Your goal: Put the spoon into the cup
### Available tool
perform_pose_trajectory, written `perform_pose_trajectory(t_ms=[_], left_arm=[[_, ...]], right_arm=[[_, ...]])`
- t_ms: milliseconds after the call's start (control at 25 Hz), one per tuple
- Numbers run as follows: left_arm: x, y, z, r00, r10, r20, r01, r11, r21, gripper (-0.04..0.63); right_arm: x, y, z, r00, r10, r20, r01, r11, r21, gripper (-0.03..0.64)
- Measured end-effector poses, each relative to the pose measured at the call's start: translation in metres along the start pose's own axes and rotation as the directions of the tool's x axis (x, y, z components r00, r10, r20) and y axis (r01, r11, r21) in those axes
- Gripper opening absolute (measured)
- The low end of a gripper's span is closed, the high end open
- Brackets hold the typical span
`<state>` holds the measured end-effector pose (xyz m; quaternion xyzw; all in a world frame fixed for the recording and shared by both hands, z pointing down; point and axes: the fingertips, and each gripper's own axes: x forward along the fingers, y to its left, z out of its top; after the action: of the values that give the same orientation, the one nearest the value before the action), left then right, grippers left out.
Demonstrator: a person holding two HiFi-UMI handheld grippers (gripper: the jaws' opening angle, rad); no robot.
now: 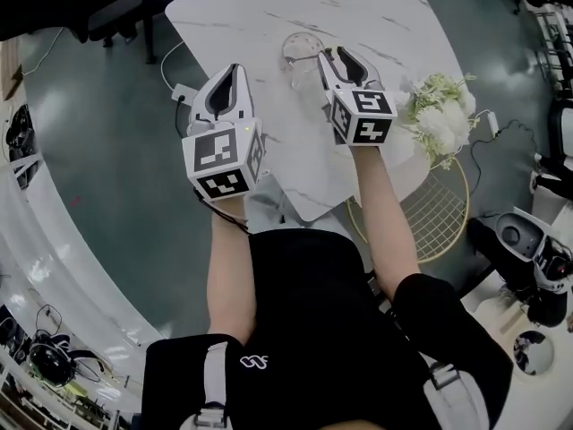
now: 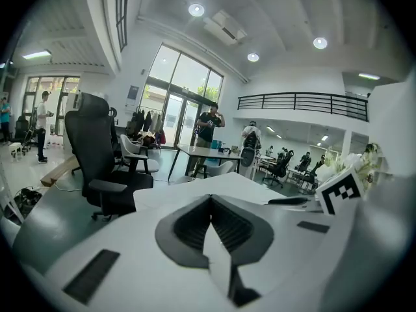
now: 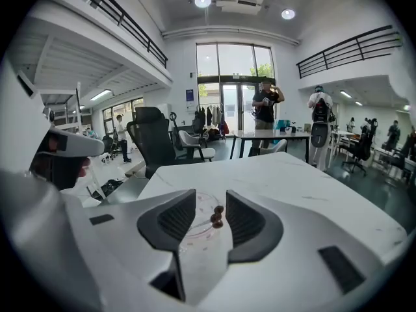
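Note:
A clear glass cup stands on the white marble table. In the right gripper view the cup lies just beyond the jaws, and a thin spoon rests in it, its dark beaded handle end sticking up in the gap. My right gripper is open right beside the cup, and its pads do not press on the spoon. My left gripper hovers over the table's left edge, its jaws meeting at the tips with nothing in them.
A bunch of white flowers sits at the table's right edge, above a gold wire stand. A black office chair stands past the table's far left corner. A white power strip and its cable lie on the floor.

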<state>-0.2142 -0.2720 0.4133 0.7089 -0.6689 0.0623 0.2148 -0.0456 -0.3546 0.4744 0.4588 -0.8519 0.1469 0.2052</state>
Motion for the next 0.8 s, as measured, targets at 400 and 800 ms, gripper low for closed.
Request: perform_pose_trajectory(t_ms=[400,800], left_arm=[[-0.025,-0.031,0.046,0.992,-0.018,0.122,0.014,0.999,0.036,0.015],[-0.058,-0.076,0.106,0.963,-0.05,0.266,0.024,0.995,0.1,0.015]], right_arm=[[-0.057,0.014,0.074,0.98,0.045,0.192,-0.049,0.999,0.015,0.103],[-0.128,0.017,0.159,0.898,0.11,0.427,-0.131,0.991,0.021,0.008]])
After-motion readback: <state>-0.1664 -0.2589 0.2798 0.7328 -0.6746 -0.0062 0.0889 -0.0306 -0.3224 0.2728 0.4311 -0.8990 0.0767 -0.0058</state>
